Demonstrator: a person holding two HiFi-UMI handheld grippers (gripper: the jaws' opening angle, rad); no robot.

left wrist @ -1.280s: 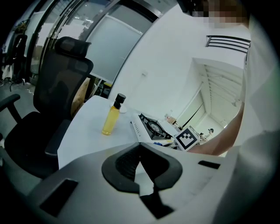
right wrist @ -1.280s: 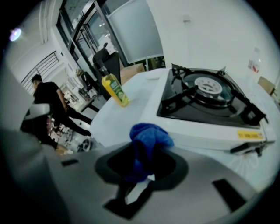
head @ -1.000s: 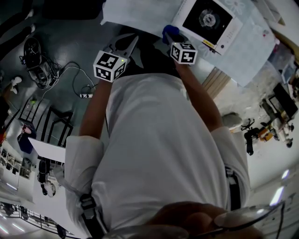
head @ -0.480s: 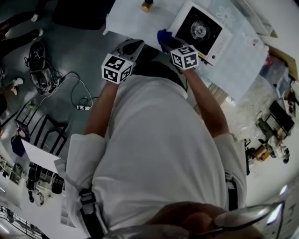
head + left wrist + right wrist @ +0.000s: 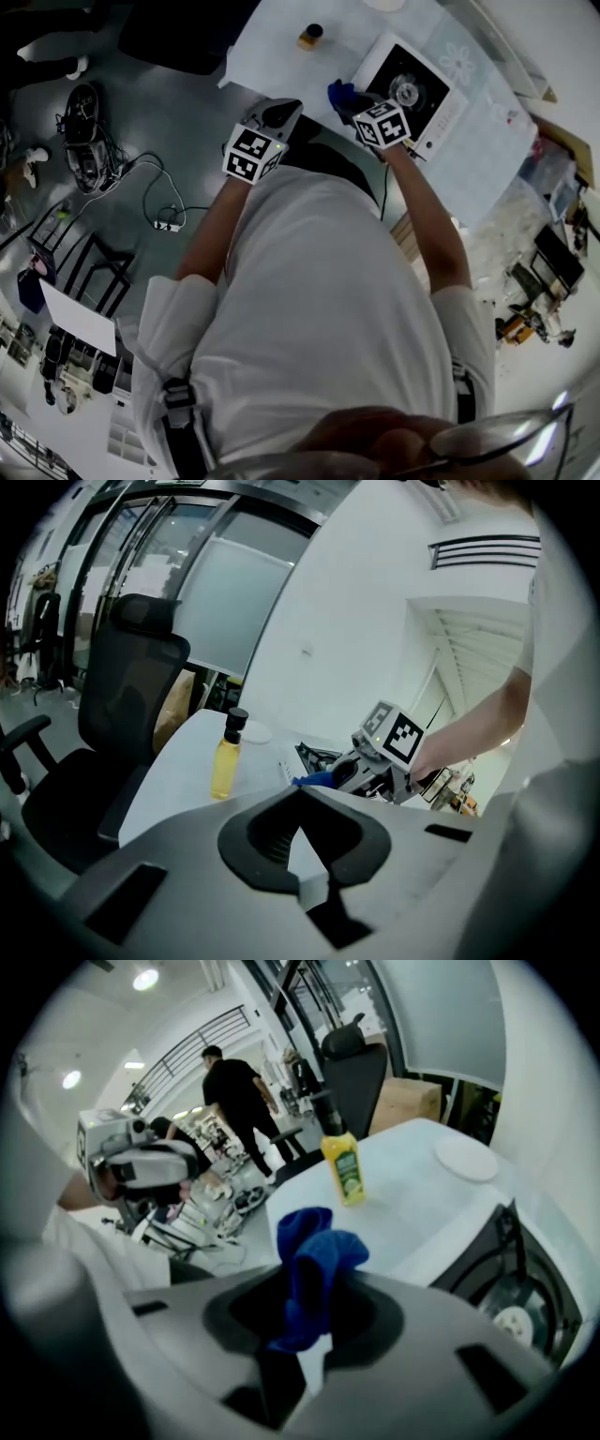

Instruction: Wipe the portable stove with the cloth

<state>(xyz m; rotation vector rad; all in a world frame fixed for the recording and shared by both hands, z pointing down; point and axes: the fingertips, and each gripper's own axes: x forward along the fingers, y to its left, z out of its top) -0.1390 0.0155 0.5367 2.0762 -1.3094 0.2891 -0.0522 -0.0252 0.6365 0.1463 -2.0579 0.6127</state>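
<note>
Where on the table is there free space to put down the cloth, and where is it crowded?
Bare tabletop lies between the yellow bottle, the white plate and the portable stove. It is crowded beside the stove's near corner, where the right gripper holds the cloth.

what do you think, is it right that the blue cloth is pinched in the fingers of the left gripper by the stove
No, wrong gripper: the blue cloth is pinched in the fingers of the right gripper by the stove, as the right gripper view shows.
</note>
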